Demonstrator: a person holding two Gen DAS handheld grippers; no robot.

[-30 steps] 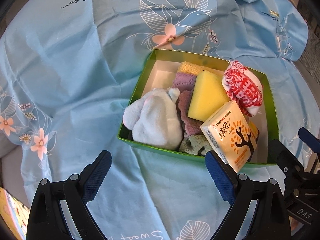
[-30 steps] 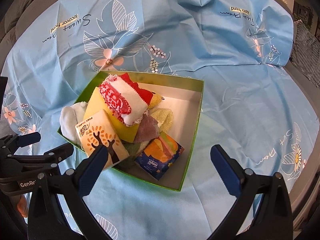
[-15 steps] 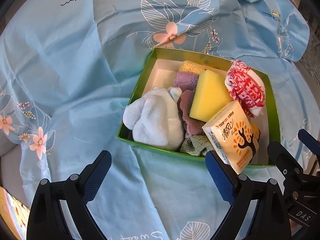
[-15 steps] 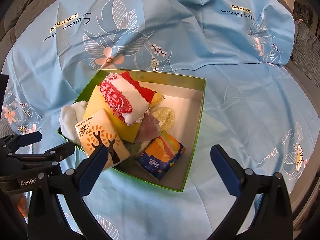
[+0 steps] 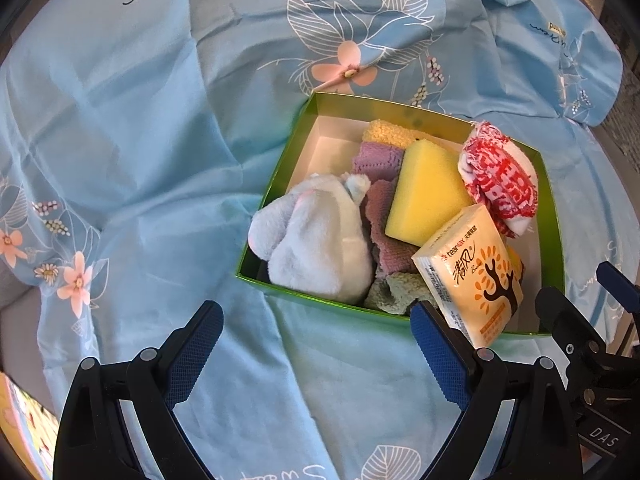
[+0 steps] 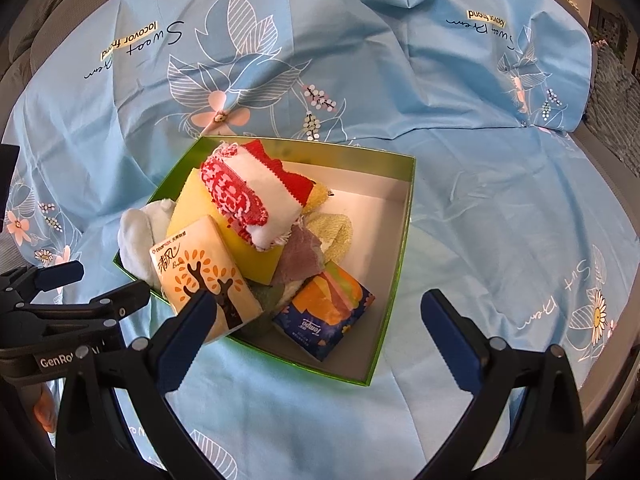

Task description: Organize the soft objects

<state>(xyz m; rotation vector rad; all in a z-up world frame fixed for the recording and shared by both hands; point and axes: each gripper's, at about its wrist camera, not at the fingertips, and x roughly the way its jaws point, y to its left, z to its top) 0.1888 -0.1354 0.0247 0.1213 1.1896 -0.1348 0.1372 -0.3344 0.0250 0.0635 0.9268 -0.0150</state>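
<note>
Green box (image 6: 394, 264) of soft things sits just ahead of both wide-spread, empty grippers (image 5: 316, 344) (image 6: 320, 320).

The left gripper (image 5: 316, 348) and right gripper (image 6: 320, 324) are held spread wide (nothing gripped) at frame bottom.

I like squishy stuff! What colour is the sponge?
Yellow sponge; left wrist view shows it best.
</note>
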